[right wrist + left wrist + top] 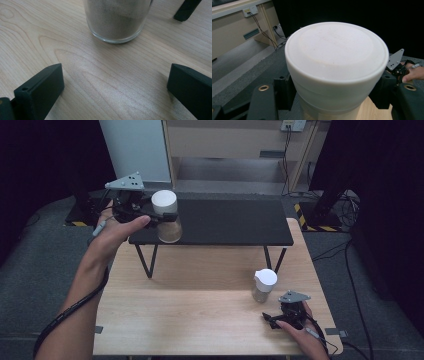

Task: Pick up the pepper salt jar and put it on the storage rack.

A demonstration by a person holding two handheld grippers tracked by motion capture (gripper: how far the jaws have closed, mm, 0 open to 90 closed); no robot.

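Note:
A glass jar with a white lid (164,201) is at the left end of the black raised shelf (230,222), and my left gripper (166,218) is shut on its body just under the lid. In the left gripper view the lid (336,57) stands close between the two jaws. I cannot tell whether its base touches the shelf. A second white-lidded jar (263,285) with pale contents stands on the wooden table. My right gripper (269,320) rests open just in front of it; the right gripper view shows the jar's base (116,23) ahead of the spread jaws, untouched.
The shelf stands on thin black legs (148,261) at the back of the wooden table (200,320); one leg (186,10) is beside the second jar. Beyond the table are a pale cabinet (235,145) and cables on the grey floor.

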